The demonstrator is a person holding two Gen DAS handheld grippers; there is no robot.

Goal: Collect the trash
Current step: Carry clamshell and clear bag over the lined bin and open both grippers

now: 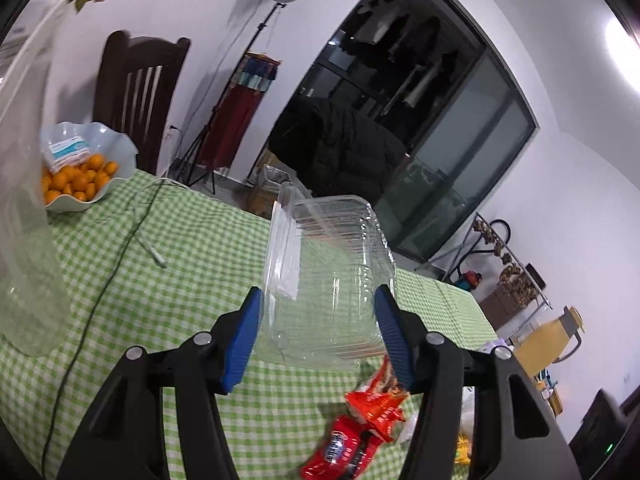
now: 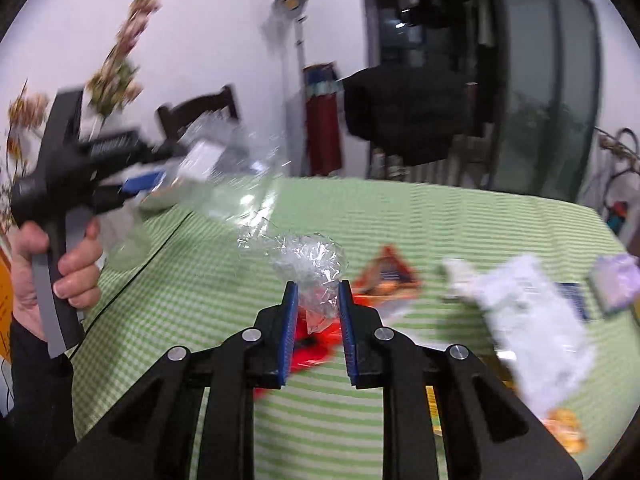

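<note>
A clear plastic clamshell box point(image 1: 328, 280) tilts above red wrappers point(image 1: 360, 420); crumpled cellophane point(image 2: 312, 268) hangs lifted.

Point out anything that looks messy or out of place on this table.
Wrappers litter the green checked tablecloth: a red snack wrapper, crumpled white paper. A loose white cable trails across it.

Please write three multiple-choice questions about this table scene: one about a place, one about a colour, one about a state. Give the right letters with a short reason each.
1. Where do the oranges lie?
A. in a wavy-rimmed bowl
B. loose on the tablecloth
C. in the clear box

2. What colour is the checked tablecloth?
A. blue and white
B. green and white
C. red and white

3. What is the right gripper doing?
A. standing open and empty
B. gripping crumpled clear plastic
C. gripping a red wrapper

Answers: 1 A, the bowl holds them. 2 B, green checks show throughout. 3 B, the crumpled clear plastic sits between its pads.
</note>
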